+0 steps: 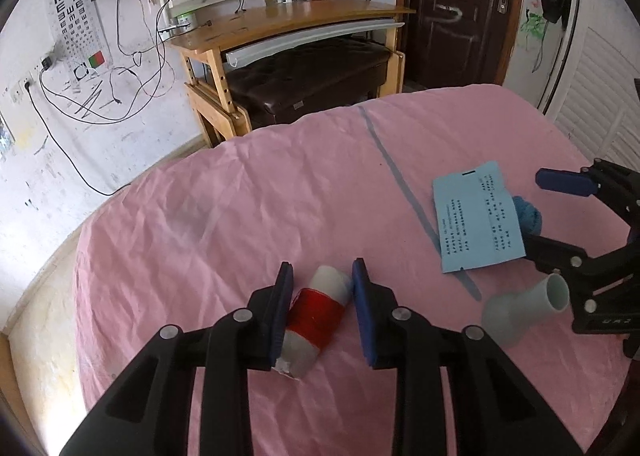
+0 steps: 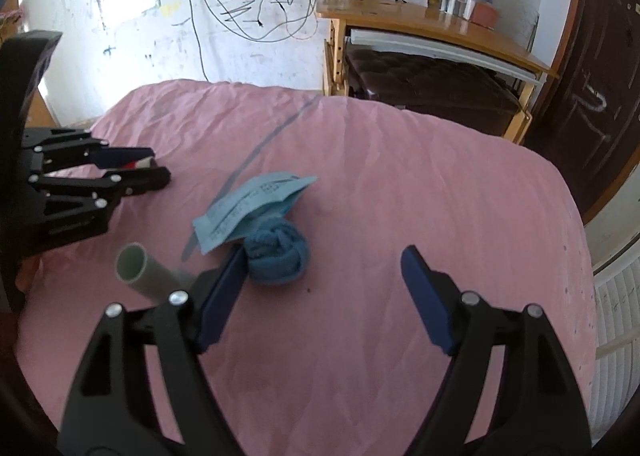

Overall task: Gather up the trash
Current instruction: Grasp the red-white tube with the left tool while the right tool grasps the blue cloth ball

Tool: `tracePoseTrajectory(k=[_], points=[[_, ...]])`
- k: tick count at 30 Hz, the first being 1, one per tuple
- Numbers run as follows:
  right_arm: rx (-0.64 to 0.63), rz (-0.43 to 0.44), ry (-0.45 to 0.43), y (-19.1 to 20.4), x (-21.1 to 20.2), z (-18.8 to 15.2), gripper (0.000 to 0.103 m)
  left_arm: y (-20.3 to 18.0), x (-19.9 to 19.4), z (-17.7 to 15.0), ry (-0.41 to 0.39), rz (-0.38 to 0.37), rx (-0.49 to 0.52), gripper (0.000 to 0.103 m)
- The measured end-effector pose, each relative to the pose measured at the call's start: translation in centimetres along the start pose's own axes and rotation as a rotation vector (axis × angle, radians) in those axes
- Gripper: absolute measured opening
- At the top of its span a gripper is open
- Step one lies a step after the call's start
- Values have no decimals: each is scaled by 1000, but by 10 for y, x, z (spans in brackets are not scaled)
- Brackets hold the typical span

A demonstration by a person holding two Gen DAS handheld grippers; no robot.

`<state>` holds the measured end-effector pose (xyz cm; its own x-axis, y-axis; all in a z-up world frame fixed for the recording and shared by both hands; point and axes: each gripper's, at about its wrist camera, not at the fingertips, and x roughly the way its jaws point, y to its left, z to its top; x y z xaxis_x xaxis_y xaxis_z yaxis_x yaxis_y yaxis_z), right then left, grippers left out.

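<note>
A red-and-white crushed can (image 1: 316, 316) lies on the pink sheet (image 1: 240, 196) between the fingers of my left gripper (image 1: 322, 276); the jaws stand around it, close to its sides, and I cannot tell if they press it. In the right wrist view the left gripper (image 2: 154, 166) shows a bit of the red can (image 2: 134, 164) between its fingers. My right gripper (image 2: 324, 256) is wide open; its left finger touches a blue knitted ball (image 2: 278, 256). A light-blue printed paper (image 2: 252, 208) leans on the ball. A grey tube (image 2: 150, 268) lies to its left.
The pink sheet (image 2: 400, 184) covers a bed. A wooden desk (image 1: 288, 22) with a dark padded bench (image 1: 308, 76) stands beyond the bed's far edge. Cables hang on the white wall (image 1: 100, 96). A dark door (image 1: 460, 4) is at the back right.
</note>
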<state>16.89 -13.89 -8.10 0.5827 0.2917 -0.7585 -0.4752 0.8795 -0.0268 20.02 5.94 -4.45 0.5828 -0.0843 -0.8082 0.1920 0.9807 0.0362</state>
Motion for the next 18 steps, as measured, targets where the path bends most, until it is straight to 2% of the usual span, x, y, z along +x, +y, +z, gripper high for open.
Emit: tracePoseTrajectory(k=[6,9,11,15,18], points=[[-49,6,-6,12,2,4,62,3,1,1,1,-6,-9,26],[-75,10,-21,16,1,5,49,5,1,1,0,-5,-8,26],[-91,13,-20,18,2,6,29,4,0,1,2,5,-8,26],[-94,13,-16,20,0,4,26,2,-2,-1,-4,12,-15,26],[-63,17,-33,14,-7,1,26,9,-4,-2,-6,-39,-55,25]])
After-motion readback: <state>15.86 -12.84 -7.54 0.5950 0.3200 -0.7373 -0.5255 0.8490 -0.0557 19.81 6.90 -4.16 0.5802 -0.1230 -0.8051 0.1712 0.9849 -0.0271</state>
